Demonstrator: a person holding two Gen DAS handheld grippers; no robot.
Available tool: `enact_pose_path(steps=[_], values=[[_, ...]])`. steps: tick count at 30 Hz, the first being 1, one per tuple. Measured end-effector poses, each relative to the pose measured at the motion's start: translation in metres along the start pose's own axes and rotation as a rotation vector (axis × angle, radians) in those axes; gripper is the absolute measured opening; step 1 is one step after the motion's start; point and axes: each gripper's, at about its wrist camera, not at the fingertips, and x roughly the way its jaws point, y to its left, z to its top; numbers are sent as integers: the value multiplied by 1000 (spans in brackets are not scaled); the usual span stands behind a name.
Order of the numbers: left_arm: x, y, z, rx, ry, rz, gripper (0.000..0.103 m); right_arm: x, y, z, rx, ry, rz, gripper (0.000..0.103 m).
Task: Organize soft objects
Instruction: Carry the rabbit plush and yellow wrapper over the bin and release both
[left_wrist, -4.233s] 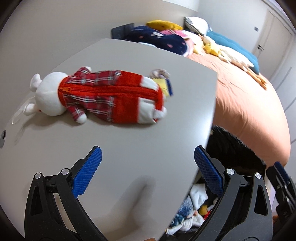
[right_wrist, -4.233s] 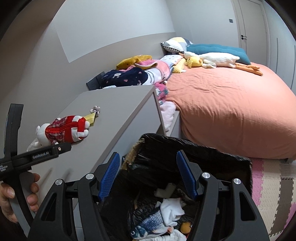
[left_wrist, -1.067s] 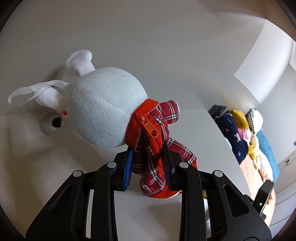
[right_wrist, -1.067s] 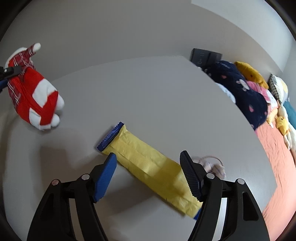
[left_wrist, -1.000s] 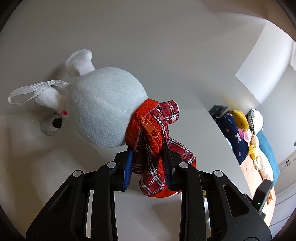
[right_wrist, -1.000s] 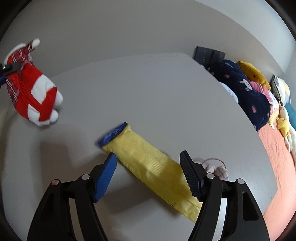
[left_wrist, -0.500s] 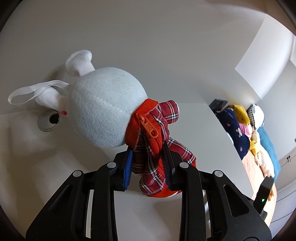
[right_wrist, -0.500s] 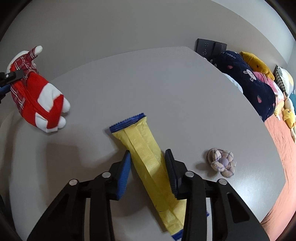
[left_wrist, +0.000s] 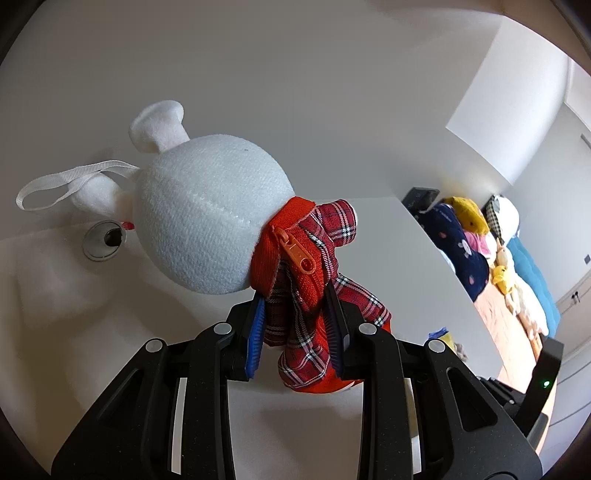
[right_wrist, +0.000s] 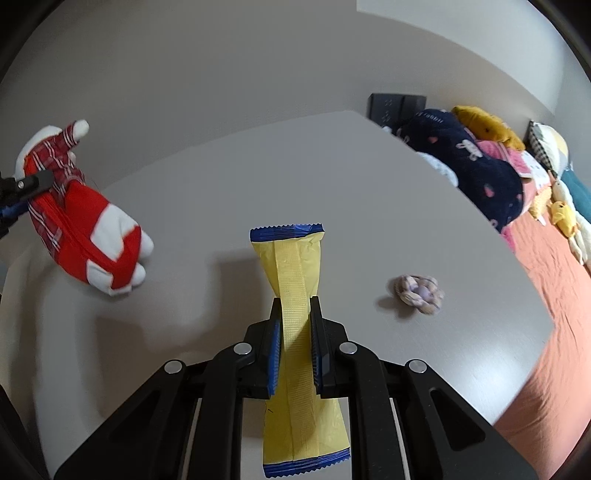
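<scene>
Tongs first: my left gripper is clamped on the plaid middle of the white plush toy, lifted off the grey tabletop; my right gripper pinches the yellow wrapper at its waist; a small fabric flower lies beside it

The plush rabbit has a white head, a red-and-white tartan outfit and an orange zip. The snack packet is yellow with blue crimped ends. The desk top is plain grey, the bedspread salmon orange.
</scene>
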Motion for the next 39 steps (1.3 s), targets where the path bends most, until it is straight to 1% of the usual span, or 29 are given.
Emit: enact_pose_path(steps=[5,16,21,29,39], values=[[-20,-3,-9,26,-9,-12,28,-33,6,-8,16,-39,-14,15],[-59,-20,-40,137,0,-55,29,-96,22,-40,40,-99,-33,15],[-75,-25,-57,179,8,-71,29,-115,25,-54,51,-118,-46,15],[-93,-37,-82,238,14,-104,29,-147,24,-84,105,-148,-65,15],[-105,-51,-108,303,25,-129,30,-170,21,-121,151,-171,-75,15]])
